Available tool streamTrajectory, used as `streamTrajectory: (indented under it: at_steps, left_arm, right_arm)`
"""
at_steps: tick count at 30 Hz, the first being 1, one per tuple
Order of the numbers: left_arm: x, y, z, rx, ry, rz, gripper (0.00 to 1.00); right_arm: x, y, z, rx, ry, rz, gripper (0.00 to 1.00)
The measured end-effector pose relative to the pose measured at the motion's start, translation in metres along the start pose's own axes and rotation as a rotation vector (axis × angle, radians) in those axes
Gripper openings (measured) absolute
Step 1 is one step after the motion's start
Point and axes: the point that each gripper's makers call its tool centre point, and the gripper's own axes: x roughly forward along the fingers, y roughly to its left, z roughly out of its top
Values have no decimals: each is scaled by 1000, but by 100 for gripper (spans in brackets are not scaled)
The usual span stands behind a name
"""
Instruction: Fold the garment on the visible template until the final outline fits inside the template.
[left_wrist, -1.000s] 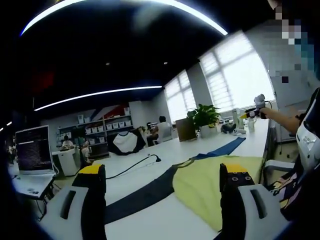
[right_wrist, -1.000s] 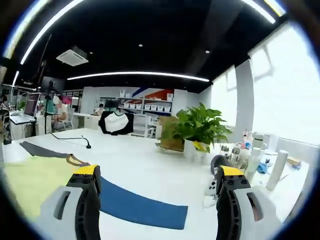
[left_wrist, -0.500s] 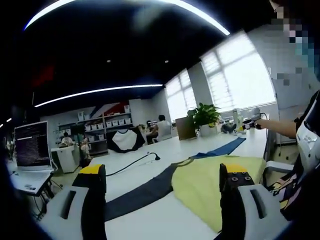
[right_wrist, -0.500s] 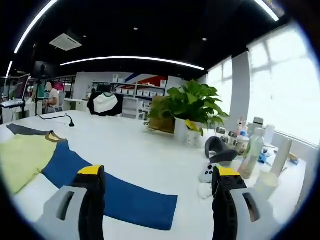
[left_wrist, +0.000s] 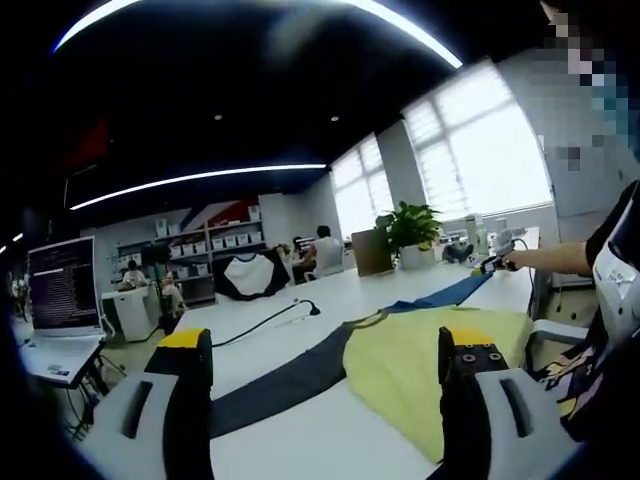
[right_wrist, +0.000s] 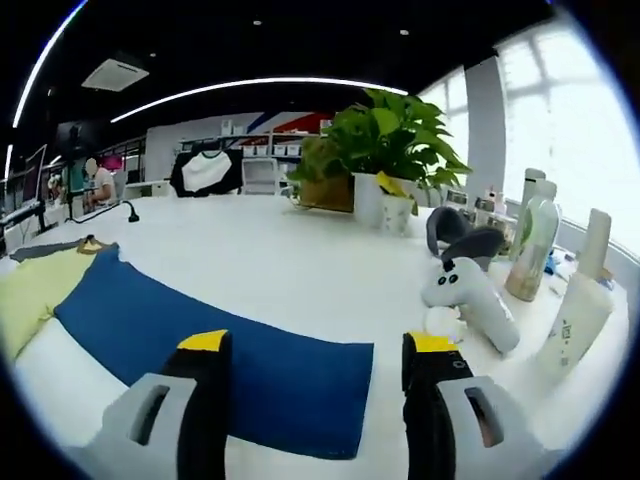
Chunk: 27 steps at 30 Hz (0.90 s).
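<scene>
garment (left_wrist: 420, 370) lies flat on the white table (left_wrist: 290, 340): yellow body, dark sleeve (left_wrist: 280, 385), blue sleeve (right_wrist: 210, 350) stretched out. my right gripper (right_wrist: 315, 350) hangs over the blue cuff, jaws apart, empty. my left gripper (left_wrist: 325, 345), also spread, sits above the yellow body. template outline possibly hidden; i can't tell.

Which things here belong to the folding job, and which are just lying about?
Job:
- shirt, yellow with a blue sleeve and a dark sleeve
- left gripper, open
- right gripper, open

Lying about:
- plant
- grey toy
- bottles
- microphone
- monitor
</scene>
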Motion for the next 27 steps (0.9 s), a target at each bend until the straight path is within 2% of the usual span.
streamTrajectory:
  at_steps: [6, 11, 17, 19, 21, 23, 27]
  left_arm:
    - [2, -1, -1, -2, 3, -1, 98]
    - [2, 0, -2, -5, 4, 2, 98]
    - [3, -1, -5, -6, 12, 0, 98]
    - [3, -1, -5, -6, 12, -1, 98]
    - [3, -1, -6, -7, 13, -1, 98]
    - [4, -1, -7, -9, 15, -1, 98]
    - [6, -1, -10, -13, 23, -2, 98]
  right_arm:
    - [1, -4, -10, -6, 31, -17, 58]
    - [2, -3, -10, -15, 25, -12, 53]
    - [4, 1, -12, 30, 15, 0, 47]
    - [5, 2, -14, 84, 9, -4, 46]
    - [5, 3, -13, 62, 4, -2, 44]
    - [5, 6, -12, 62, 6, -7, 40]
    - [8, 16, -11, 52, -1, -10, 19]
